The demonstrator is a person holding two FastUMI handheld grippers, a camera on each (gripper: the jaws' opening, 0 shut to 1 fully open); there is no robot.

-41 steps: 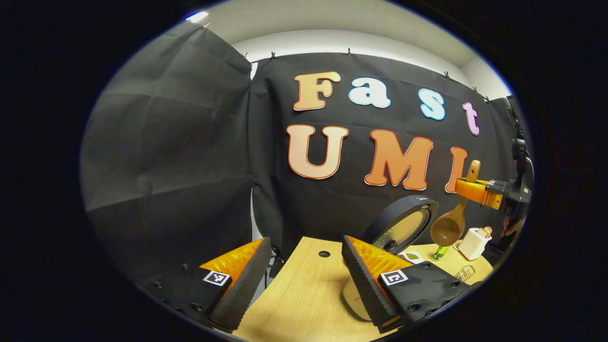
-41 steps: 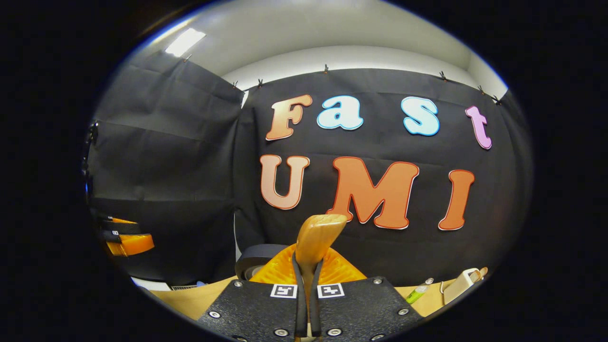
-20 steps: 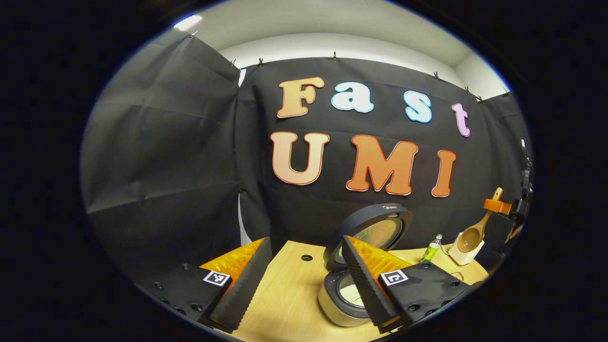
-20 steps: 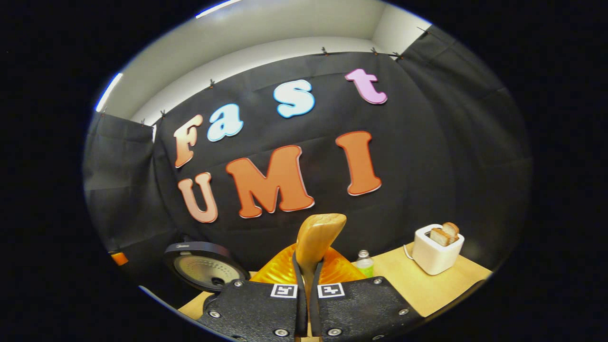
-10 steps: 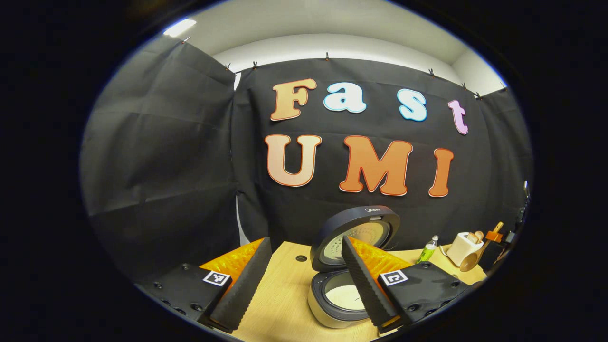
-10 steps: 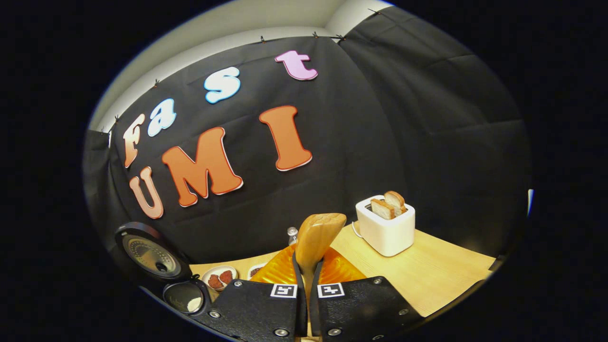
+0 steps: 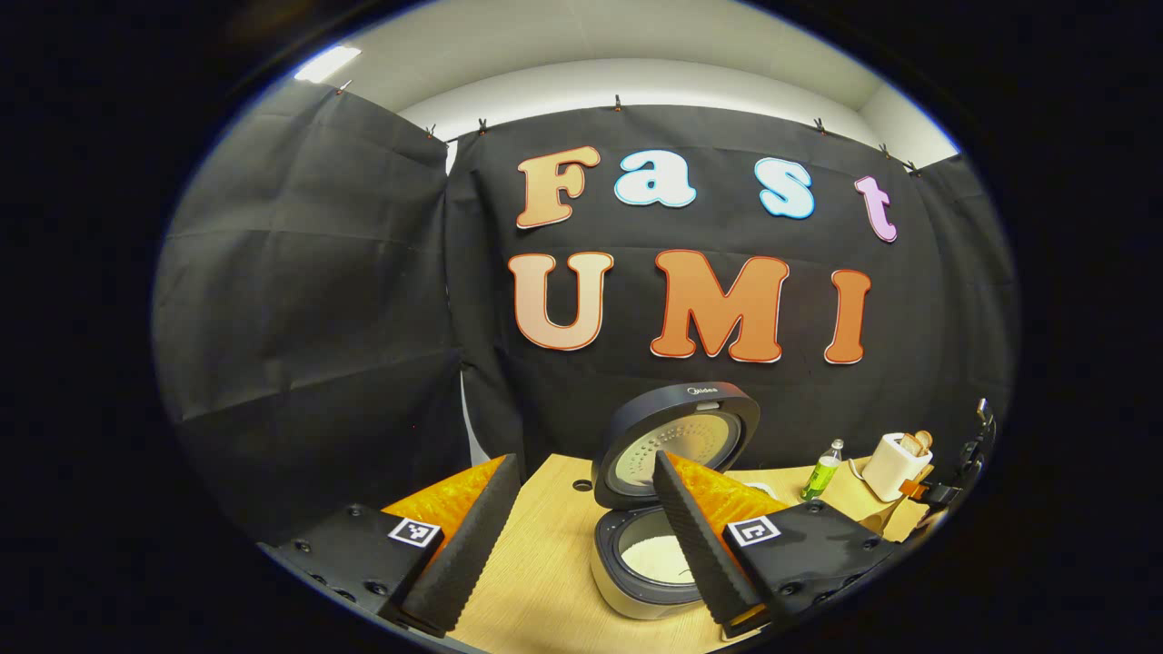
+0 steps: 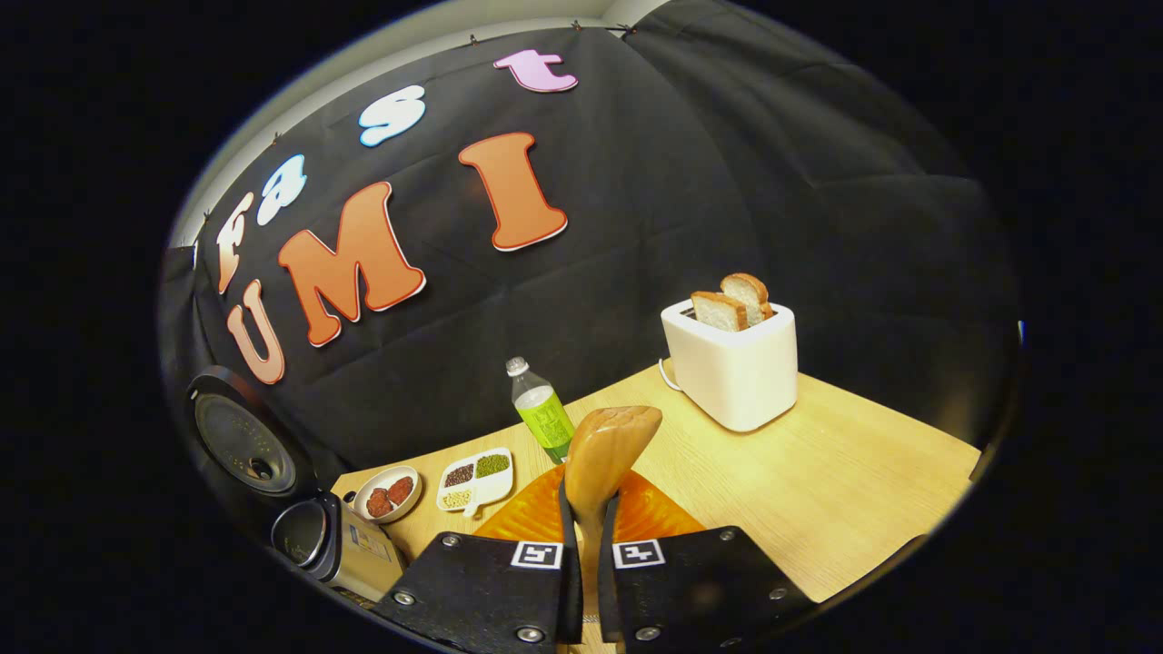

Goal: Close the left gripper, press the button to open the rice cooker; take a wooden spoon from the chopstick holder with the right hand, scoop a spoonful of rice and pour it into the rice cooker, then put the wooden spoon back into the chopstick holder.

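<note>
Right tongs point(image 8: 588, 545) grip the wooden spoon point(image 8: 607, 454) by its handle; left tongs point(image 7: 581, 536) hang open, the rice cooker point(image 7: 650, 554) just ahead, lid up, rice inside. Step judged: returning the spoon. Next calls for finding the chopstick holder and lowering the spoon in upright.

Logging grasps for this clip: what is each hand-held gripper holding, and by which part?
The right hand-held gripper is shut on the wooden spoon, gripping its handle near the end. The left hand-held gripper is open, holding nothing.

wooden spoon point(image 8: 607, 454) | bowl hidden (below fingers) | chopstick holder: indiscernible
</note>
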